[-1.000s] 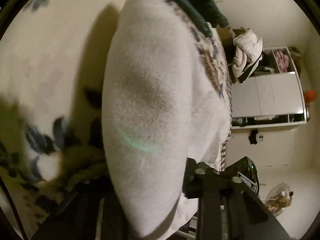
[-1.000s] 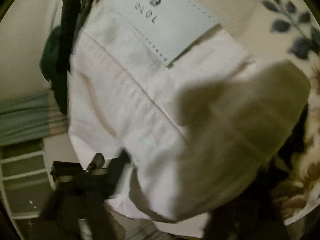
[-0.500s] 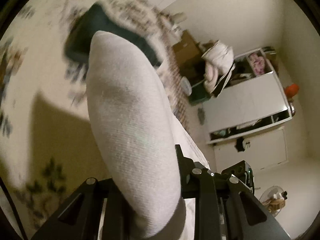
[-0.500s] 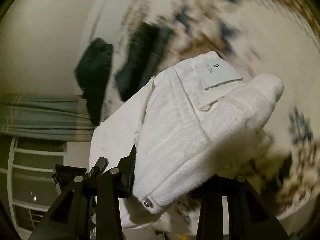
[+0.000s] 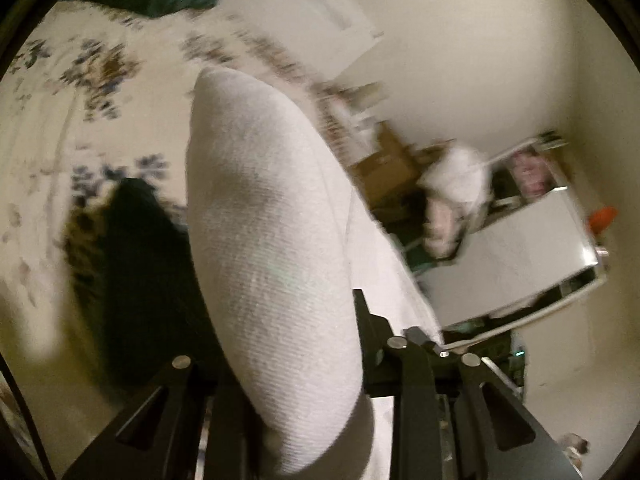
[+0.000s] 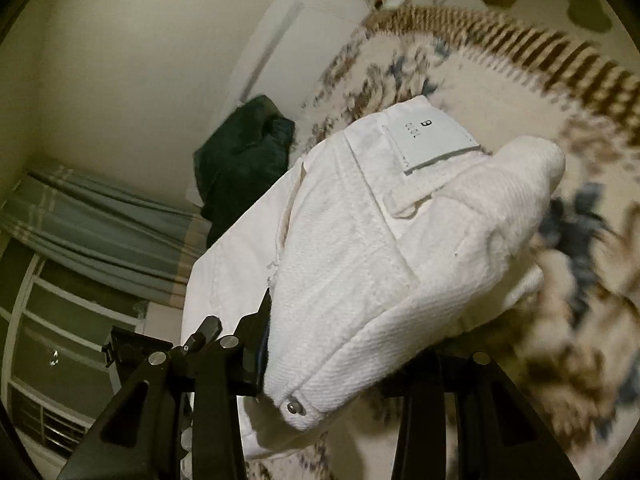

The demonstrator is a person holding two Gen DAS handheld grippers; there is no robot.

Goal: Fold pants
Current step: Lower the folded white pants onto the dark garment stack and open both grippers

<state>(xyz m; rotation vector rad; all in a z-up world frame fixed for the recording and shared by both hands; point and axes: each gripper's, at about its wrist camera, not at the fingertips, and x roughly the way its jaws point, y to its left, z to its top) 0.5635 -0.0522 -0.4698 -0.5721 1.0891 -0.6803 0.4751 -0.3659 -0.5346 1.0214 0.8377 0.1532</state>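
Clearly, white pants (image 6: 360, 264) carry a waistband patch (image 6: 432, 140) printed "B".

You held the left gripper (image 5: 288, 360) clamped on white pants (image 5: 272, 248), lifted; your right gripper (image 6: 340, 360) clamped the waistband, also raised.

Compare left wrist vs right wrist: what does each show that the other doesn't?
Left wrist only: a white cabinet with an orange object on top, cardboard boxes, and plain white fabric with no markings.

Right wrist only: the waistband patch, a metal button, a grey-striped curtain.

Both: the white pants clamped in that side's tongs (left tongs, right tongs), a floral rug, dark clothing lying on it.
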